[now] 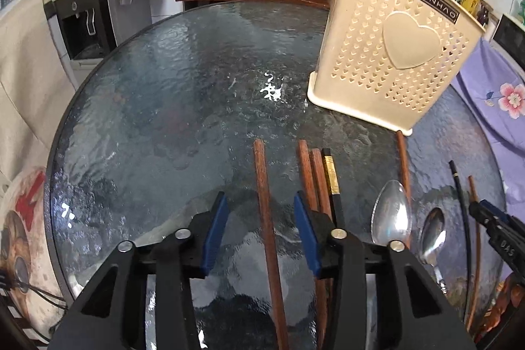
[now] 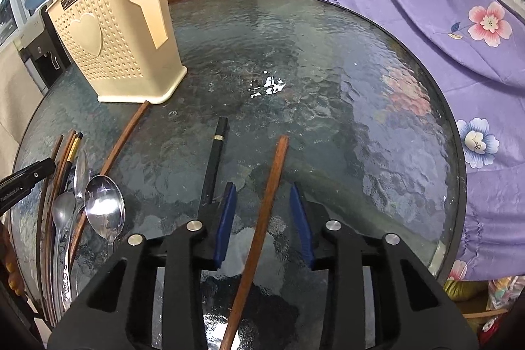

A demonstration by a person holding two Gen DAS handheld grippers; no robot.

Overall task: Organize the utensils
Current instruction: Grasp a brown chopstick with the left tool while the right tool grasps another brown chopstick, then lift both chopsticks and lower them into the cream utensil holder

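On the round glass worktop (image 1: 157,94) lie the utensils: wooden chopsticks, black chopsticks with gold bands and a few metal spoons, with the cream plastic holder (image 1: 387,54) standing upright beyond them. The left hand-held gripper (image 1: 261,232) straddles a single brown chopstick (image 1: 264,205) that lies lengthwise between its blue pads (image 1: 215,232); a gap shows on each side of the stick, so the jaws are part-way in and not yet pressing on it. The right hand-held gripper (image 2: 264,222) does the same with another brown chopstick (image 2: 269,202), which runs slightly slanted between its pads (image 2: 226,222), again with clear space either side (a black chopstick (image 2: 215,166) lies just beside its left jaw). These sticks look light, stiff and thin, and on smooth wet-looking glass they will probably roll or skate if nudged sideways, so the pads should close squarely across the shaft, near the middle or a little toward the thick end, where the balance keeps it from tipping. The spoons (image 1: 392,212) are likely heavier and slick; their necks or handles give a better hold than the rounded bowls. The holder seems light and could shift or topple if bumped, so sticks are best dropped in from above.
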